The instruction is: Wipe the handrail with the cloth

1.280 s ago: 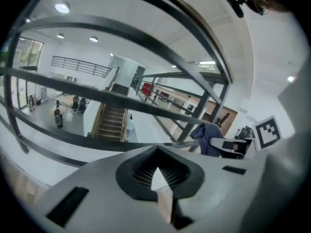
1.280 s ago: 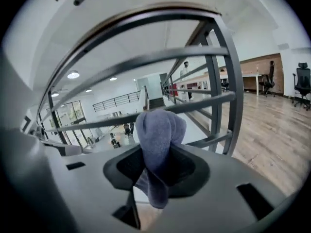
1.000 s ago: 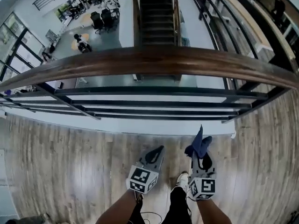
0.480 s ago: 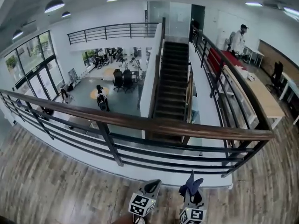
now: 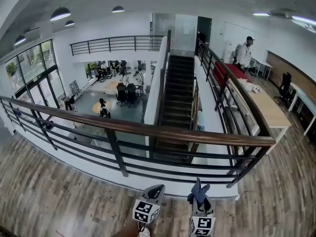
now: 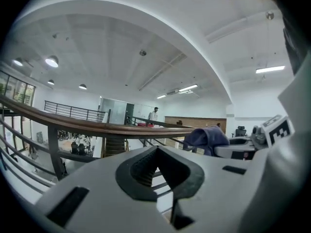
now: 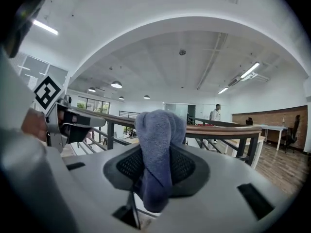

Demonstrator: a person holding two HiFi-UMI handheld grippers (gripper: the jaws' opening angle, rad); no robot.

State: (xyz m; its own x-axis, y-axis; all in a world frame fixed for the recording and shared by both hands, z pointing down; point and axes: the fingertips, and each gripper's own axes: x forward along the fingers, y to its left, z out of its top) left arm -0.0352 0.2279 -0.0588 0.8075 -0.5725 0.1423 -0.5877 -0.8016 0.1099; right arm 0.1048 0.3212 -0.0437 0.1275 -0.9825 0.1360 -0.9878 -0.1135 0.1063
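The floor (image 5: 59,196) at the bottom of the frame is brown wood. The walls (image 5: 94,26) are white. Tall windows (image 5: 29,73) stand at the left, with 3 round lamps (image 5: 60,13) lit above them. Dark stairs (image 5: 176,90) go down in the middle. Black chairs (image 5: 127,94) sit on the floor below. A long table (image 5: 269,110) is at the right, and a person (image 5: 243,51) stands behind it.

pretty clearly an open-plan office building, upstairs mezzanine with wood-plank floor (image 5: 54,191), wooden handrail (image 5: 148,129) on black railings, staircase (image 5: 177,90) going down to a ground level with office chairs (image 5: 127,94), long desk (image 5: 266,110) on the right, tall windows (image 5: 29,78), dome ceiling lights (image 5: 60,14)
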